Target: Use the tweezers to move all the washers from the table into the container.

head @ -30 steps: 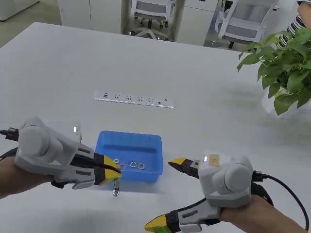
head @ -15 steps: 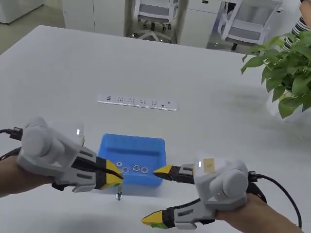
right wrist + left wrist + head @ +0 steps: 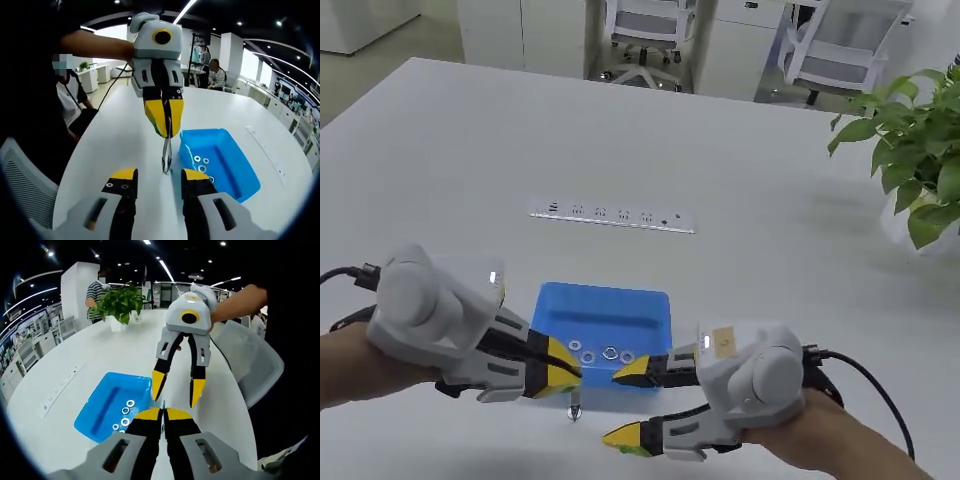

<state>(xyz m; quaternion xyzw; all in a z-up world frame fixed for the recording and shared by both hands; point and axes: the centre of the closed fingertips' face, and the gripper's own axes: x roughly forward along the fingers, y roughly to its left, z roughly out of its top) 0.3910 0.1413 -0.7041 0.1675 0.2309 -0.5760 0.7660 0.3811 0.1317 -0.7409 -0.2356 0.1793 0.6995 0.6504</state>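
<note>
The white table (image 3: 470,150) ran back to office chairs (image 3: 638,25), a power strip (image 3: 612,216) lying mid-surface. Near left, the left gripper (image 3: 565,366) was clamped on the tweezers (image 3: 574,408), tips down beside the near wall of the blue container (image 3: 605,300), where several washers (image 3: 610,353) lay. Just right, the right gripper (image 3: 622,403) stood spread, holding nothing. A potted plant (image 3: 920,150) was cut off at far right. Whether the tweezers pinched a washer was too small to tell.

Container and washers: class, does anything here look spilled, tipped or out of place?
Nothing stands out. The container sits flat, the washers lie inside it, and the left tongs hold the tweezers tips down beside it.
</note>
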